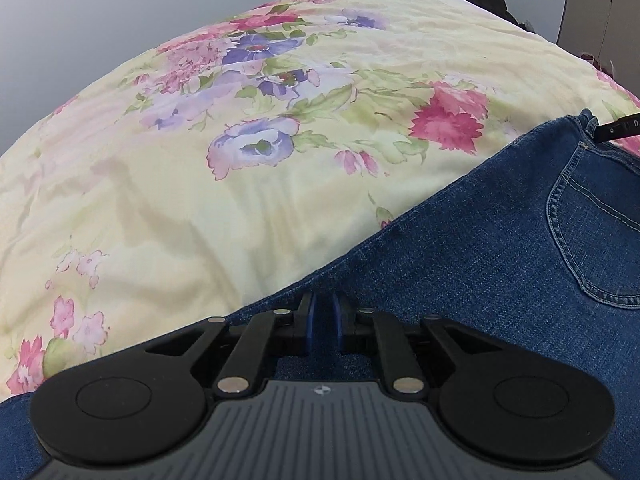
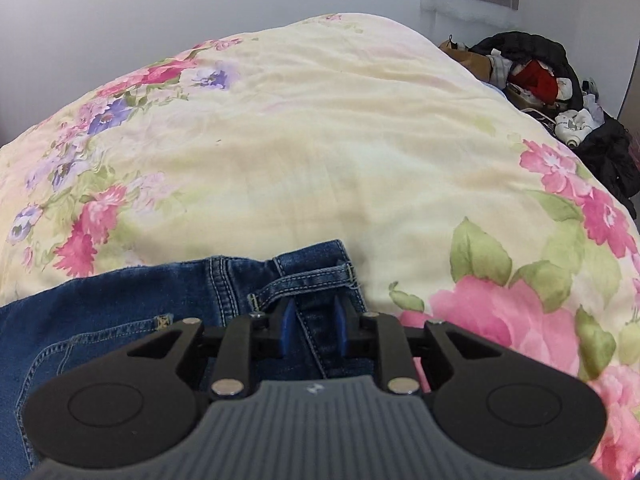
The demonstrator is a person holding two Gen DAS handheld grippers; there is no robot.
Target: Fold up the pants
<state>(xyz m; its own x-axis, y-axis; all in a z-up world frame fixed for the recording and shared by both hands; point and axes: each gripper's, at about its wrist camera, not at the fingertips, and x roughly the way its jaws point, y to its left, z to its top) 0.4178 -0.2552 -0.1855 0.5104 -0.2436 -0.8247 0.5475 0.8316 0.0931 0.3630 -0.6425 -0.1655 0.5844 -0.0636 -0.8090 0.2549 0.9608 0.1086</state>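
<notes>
Fingers [image 2: 289, 320] at waistband, jeans [image 1: 480, 248] lying diagonally

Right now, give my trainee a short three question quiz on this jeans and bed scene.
1. True or false: the jeans lie on a floral quilt.
2. Which part of the jeans sits between the right gripper's fingers: A) a leg hem, B) the waistband with its belt loop, C) a zipper pull?
3. Fill in: in the left wrist view, the stitched back ____ shows to the right of the left gripper.

Key: 1 true; 2 B; 3 pocket.
</notes>
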